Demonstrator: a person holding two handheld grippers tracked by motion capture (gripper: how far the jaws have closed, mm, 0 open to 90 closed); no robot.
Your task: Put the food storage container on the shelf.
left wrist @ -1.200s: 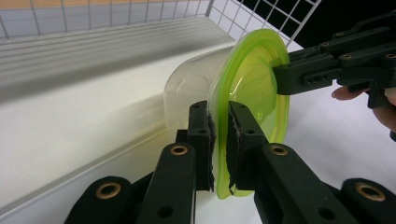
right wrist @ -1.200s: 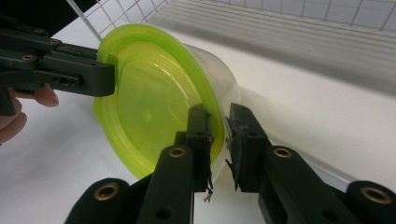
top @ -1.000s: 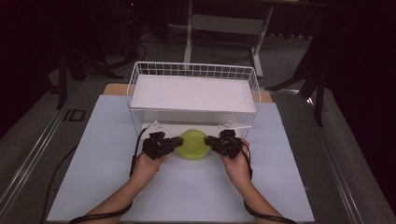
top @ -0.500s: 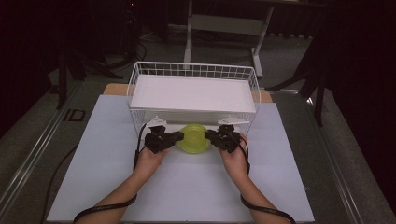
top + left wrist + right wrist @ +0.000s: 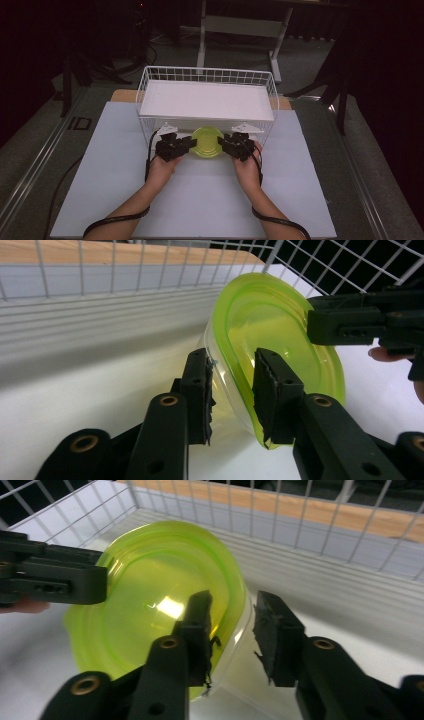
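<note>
I hold the green bowl [image 5: 207,142] between both sets of fingers, at the near wall of the wire basket [image 5: 150,82], toward the worktop's [image 5: 100,165] far edge. My left gripper [image 5: 231,390] clamps one rim, my right gripper [image 5: 231,625] the opposite rim; the bowl is tilted.

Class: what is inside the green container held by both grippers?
The green container looks empty, its glossy bottom bare. Each gripper, left gripper and right gripper, covers a bit of rim.
</note>
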